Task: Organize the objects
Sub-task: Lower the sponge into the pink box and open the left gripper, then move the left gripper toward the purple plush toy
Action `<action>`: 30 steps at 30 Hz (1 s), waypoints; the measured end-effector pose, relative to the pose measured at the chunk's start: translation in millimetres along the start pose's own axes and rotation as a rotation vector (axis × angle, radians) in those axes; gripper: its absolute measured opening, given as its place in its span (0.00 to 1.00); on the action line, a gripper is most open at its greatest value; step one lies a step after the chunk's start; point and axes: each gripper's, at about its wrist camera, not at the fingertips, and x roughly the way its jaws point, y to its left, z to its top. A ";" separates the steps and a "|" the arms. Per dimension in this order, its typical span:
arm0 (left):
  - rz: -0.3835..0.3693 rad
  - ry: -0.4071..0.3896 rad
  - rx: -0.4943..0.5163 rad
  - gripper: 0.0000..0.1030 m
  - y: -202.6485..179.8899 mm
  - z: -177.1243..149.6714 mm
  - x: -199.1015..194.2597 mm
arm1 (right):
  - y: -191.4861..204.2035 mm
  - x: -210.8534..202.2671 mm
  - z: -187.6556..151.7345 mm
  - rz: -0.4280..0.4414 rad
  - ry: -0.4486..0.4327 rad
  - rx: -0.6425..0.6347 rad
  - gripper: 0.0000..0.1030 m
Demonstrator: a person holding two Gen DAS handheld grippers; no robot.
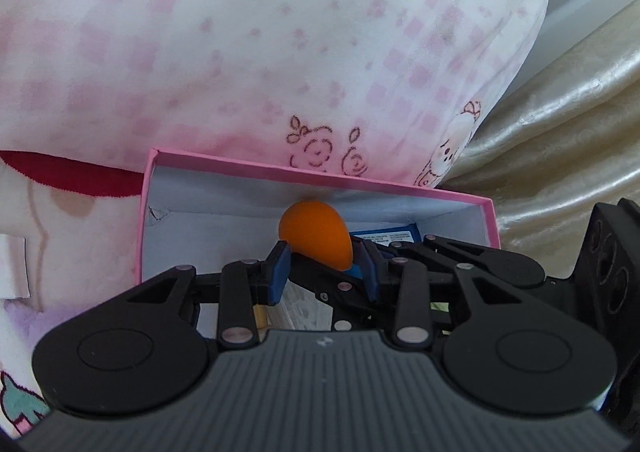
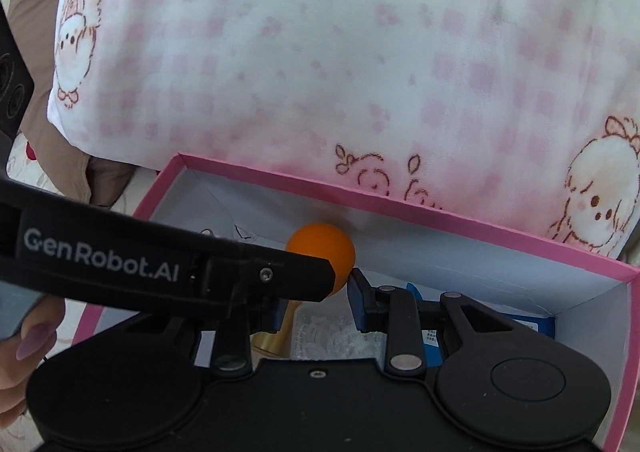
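I'm lowering the orange ball [image 1: 316,238], pinched in my left gripper [image 1: 323,266], into the pink box [image 1: 400,185]; next, letting go.

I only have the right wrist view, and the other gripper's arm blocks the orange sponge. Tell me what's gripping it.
Observer: The left wrist view shows the left gripper with the orange sponge between its two blue pads, above the pink box.
Operator: It looks round from here. Give me its real shape.
Observer: It's egg-shaped, and it narrows toward the end that sits between the pads.
Operator: Report what lies past the right end of the box.
Observer: Shiny cream fabric in folds, next to the pink checked pillow.
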 end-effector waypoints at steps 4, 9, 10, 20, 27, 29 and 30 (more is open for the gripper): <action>0.011 0.004 0.000 0.34 1.2 -0.3 5.6 | -4.9 8.4 -0.7 0.006 0.024 0.024 0.39; 0.056 -0.011 0.047 0.40 -9.8 -6.6 -2.1 | -11.1 -2.6 -14.3 -0.002 -0.011 0.074 0.47; 0.072 -0.015 0.062 0.40 -11.9 -7.7 -5.0 | -10.5 -7.8 -18.0 -0.011 -0.026 0.077 0.47; 0.164 -0.006 0.166 0.43 -21.3 -31.7 -69.9 | 35.2 -81.3 -53.9 -0.045 -0.190 0.025 0.48; 0.205 -0.012 0.197 0.45 -21.0 -59.0 -136.0 | 82.6 -129.7 -71.2 -0.055 -0.228 -0.009 0.53; 0.212 -0.023 0.197 0.45 -19.9 -67.1 -155.7 | 94.5 -139.4 -73.8 -0.054 -0.221 -0.011 0.55; 0.213 -0.027 0.201 0.46 -20.0 -71.2 -164.6 | 100.4 -144.9 -75.5 -0.056 -0.216 -0.011 0.56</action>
